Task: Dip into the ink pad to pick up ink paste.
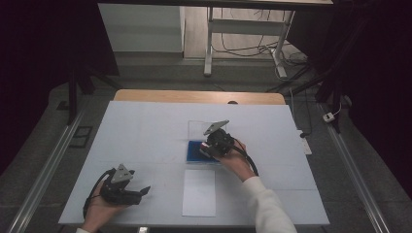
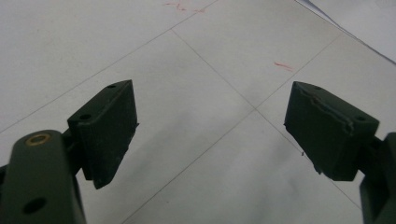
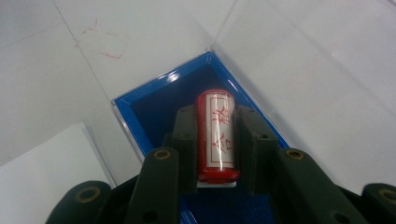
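Observation:
A red cylindrical stamp (image 3: pixel 216 135) with a white label of red characters lies lengthwise between the jaws of my right gripper (image 3: pixel 217 122), which is shut on it. It hangs over the blue-lined tray of a clear plastic case (image 3: pixel 154 105). From above, the right gripper (image 1: pixel 210 147) sits over that blue case (image 1: pixel 193 150) at the table's middle, the clear lid (image 1: pixel 199 127) lying open behind it. My left gripper (image 1: pixel 142 191) rests near the table's front left, jaws apart. Its own view shows the left gripper (image 2: pixel 210 130) open over bare white table.
A white sheet of paper (image 1: pixel 199 191) lies in front of the blue case, near the front edge. The white table cover (image 1: pixel 145 126) has thin crease lines and faint red marks (image 3: pixel 105 44). Dark floor, cables and a table frame lie beyond the far edge.

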Motion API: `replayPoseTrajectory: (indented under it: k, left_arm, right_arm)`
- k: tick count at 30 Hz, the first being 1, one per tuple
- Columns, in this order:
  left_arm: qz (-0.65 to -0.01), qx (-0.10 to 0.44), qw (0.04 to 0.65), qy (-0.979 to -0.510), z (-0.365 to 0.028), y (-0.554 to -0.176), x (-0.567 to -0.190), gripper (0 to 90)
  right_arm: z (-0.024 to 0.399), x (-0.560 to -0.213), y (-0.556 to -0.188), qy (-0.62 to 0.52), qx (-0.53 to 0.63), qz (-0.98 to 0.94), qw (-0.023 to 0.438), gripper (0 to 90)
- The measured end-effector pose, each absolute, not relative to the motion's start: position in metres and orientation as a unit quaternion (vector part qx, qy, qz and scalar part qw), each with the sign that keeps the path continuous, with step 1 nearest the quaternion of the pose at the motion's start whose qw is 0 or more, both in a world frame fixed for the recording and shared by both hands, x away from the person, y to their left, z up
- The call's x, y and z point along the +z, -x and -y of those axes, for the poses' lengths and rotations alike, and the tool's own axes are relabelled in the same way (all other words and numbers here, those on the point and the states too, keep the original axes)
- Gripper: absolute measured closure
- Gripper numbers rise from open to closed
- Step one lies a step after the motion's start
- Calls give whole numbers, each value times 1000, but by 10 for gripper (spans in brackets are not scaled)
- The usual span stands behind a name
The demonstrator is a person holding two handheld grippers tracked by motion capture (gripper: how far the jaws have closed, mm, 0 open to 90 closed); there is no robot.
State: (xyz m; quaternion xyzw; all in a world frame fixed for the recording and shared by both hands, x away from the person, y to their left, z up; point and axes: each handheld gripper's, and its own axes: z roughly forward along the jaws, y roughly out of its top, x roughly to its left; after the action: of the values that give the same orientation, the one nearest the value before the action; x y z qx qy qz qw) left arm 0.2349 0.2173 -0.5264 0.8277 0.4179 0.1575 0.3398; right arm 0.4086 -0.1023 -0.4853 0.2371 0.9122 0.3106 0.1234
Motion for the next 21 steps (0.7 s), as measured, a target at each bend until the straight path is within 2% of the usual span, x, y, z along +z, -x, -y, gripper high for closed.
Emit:
replayPoseTrajectory:
  k: [21]
  left_arm:
    - [-419, 156, 337, -829, -216, -236, -527, 177]
  right_arm:
    - [101, -486, -408, -234, 306, -914, 128, 706]
